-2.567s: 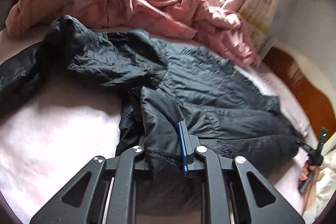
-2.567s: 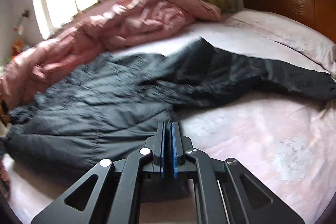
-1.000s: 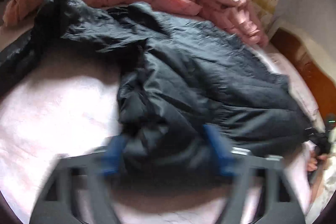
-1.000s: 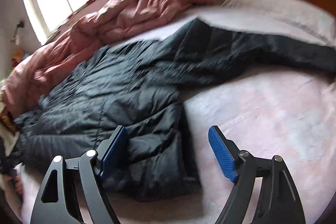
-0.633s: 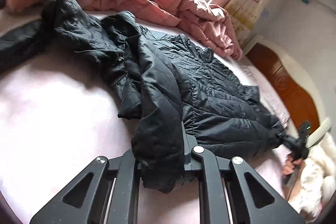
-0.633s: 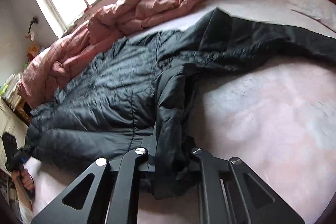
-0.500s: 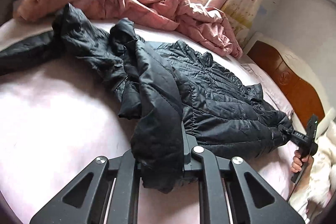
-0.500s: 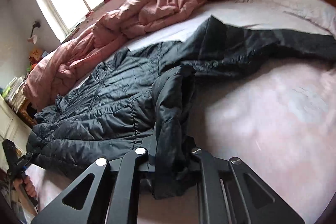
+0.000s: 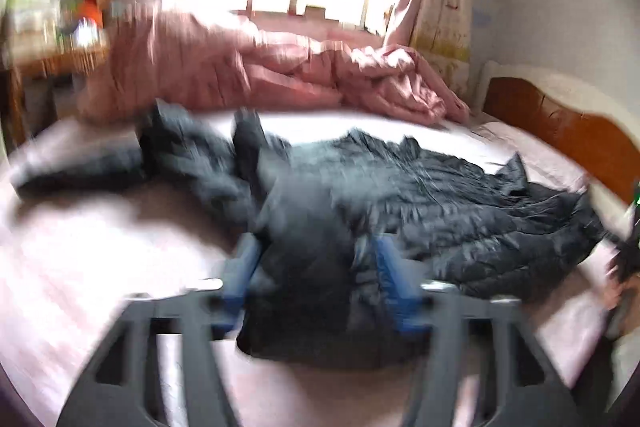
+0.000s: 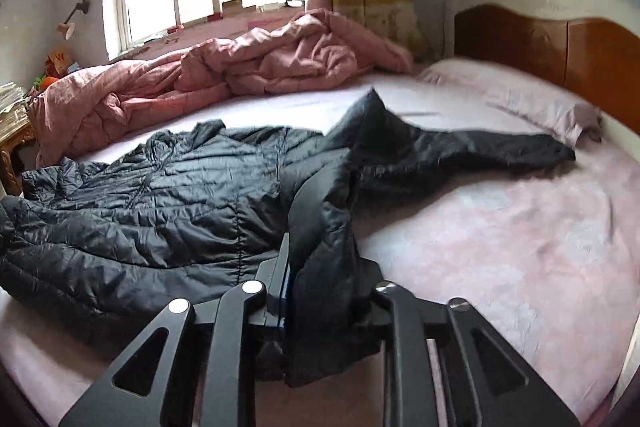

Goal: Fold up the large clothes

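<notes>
Black quilted jacket (image 10: 168, 203) spread across the pink bed sheet (image 10: 500, 247), filling the left and centre of the right wrist frame. Long axis roughly left to right: body bunched toward the left edge, one sleeve (image 10: 480, 147) reaching toward the upper right, ending near the pillow (image 10: 520, 103).

Right gripper (image 10: 320, 291): clenched on a thick fold of jacket edge at lower centre of the frame. Fabric bulging above and below the jaws, draped over the blue pads. Fold rising from the grip straight up the frame toward the jacket's middle.

Left gripper (image 9: 316, 271): jaws spread wide, blue pads either side of a dark mound of jacket (image 9: 400, 195) at lower centre of the left wrist frame. No pinch visible; heavily blurred, so contact between pads and cloth not determinable. Jacket body extending from there toward the right edge of that frame, a second sleeve (image 9: 80, 167) toward the left edge.

Pink quilt (image 10: 208, 83) heaped along the upper part of both frames, beyond the jacket and not touching the grippers.

Judgement: right side holding the only secured point. Next fold likely across the short axis, away from the grippers toward the quilt. Left side needing a fresh grip on the edge directly ahead before any lift; otherwise uneven carry and a skewed fold line.
</notes>
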Demonstrator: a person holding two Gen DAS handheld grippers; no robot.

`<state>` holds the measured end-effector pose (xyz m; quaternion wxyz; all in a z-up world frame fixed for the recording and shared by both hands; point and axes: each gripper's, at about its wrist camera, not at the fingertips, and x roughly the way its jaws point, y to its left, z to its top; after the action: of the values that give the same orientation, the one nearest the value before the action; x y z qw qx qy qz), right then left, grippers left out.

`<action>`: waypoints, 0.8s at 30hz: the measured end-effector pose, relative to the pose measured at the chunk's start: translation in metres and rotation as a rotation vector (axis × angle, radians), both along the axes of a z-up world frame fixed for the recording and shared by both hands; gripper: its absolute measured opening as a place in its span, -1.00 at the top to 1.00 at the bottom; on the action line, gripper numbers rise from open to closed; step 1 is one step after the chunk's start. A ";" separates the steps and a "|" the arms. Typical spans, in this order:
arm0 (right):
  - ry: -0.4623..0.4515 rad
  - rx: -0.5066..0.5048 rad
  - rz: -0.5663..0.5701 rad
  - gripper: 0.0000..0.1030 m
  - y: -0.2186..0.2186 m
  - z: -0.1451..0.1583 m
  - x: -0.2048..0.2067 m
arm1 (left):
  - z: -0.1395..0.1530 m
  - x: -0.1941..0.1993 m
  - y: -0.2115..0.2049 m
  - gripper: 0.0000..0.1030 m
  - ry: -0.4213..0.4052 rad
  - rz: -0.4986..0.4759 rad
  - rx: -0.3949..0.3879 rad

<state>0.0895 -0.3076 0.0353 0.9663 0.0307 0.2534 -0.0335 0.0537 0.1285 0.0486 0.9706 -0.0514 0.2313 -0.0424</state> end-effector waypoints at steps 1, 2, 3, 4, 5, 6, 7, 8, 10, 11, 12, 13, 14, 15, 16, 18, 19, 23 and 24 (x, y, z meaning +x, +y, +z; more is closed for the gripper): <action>-0.030 -0.010 -0.025 0.20 -0.001 0.003 -0.004 | 0.007 -0.003 -0.006 -0.85 -0.055 0.026 0.049; -0.070 -0.017 -0.052 -0.23 -0.003 0.008 -0.008 | 0.013 -0.008 -0.011 -0.93 -0.114 0.043 0.074; -0.115 -0.015 -0.076 -0.69 -0.006 0.014 -0.018 | 0.019 -0.012 -0.014 -0.97 -0.160 0.045 0.078; -0.158 -0.007 -0.099 -0.81 -0.010 0.019 -0.025 | 0.023 -0.018 -0.015 -1.00 -0.199 0.041 0.071; -0.201 0.007 -0.122 -0.84 -0.012 0.025 -0.035 | 0.026 -0.022 -0.017 -1.00 -0.226 0.046 0.061; -0.234 0.022 -0.129 -0.86 -0.015 0.029 -0.041 | 0.027 -0.023 -0.019 -1.00 -0.239 0.062 0.060; -0.275 0.046 -0.123 -0.93 -0.018 0.034 -0.049 | 0.027 -0.023 -0.021 -1.00 -0.246 0.073 0.066; -0.305 0.066 -0.109 -1.00 -0.019 0.037 -0.053 | 0.026 -0.024 -0.025 -1.00 -0.258 0.085 0.079; -0.330 0.082 -0.092 -1.00 -0.019 0.040 -0.057 | 0.024 -0.024 -0.033 -1.00 -0.269 0.119 0.115; -0.337 0.076 -0.087 -1.00 -0.017 0.041 -0.057 | 0.023 -0.022 -0.038 -1.00 -0.271 0.131 0.130; -0.337 0.061 -0.092 -1.00 -0.014 0.040 -0.057 | 0.021 -0.022 -0.042 -1.00 -0.274 0.142 0.141; -0.329 0.038 -0.104 -0.99 -0.010 0.039 -0.057 | 0.019 -0.023 -0.044 -1.00 -0.276 0.166 0.151; -0.324 0.010 -0.100 -0.88 -0.006 0.039 -0.058 | 0.017 -0.024 -0.046 -1.00 -0.277 0.198 0.155; -0.313 -0.020 -0.074 -0.72 0.000 0.038 -0.058 | 0.014 -0.024 -0.048 -1.00 -0.278 0.222 0.155; -0.301 -0.041 -0.043 -0.66 0.007 0.038 -0.056 | 0.012 -0.028 -0.048 -1.00 -0.284 0.227 0.152; -0.303 -0.064 -0.030 -0.64 0.018 0.036 -0.056 | 0.011 -0.027 -0.052 -1.00 -0.291 0.172 0.135; -0.304 -0.069 -0.031 -0.64 0.022 0.035 -0.057 | 0.011 -0.028 -0.054 -1.00 -0.298 0.145 0.125; -0.273 -0.042 0.055 -0.64 0.034 0.032 -0.055 | 0.014 -0.034 -0.070 -1.00 -0.308 0.111 0.146; -0.262 -0.009 0.080 -0.64 0.034 0.031 -0.053 | 0.015 -0.035 -0.074 -1.00 -0.300 0.107 0.136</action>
<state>0.0361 -0.2738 0.0662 0.9918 0.0202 0.1258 0.0084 0.0191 0.0547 0.0638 0.9963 0.0089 0.0833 0.0179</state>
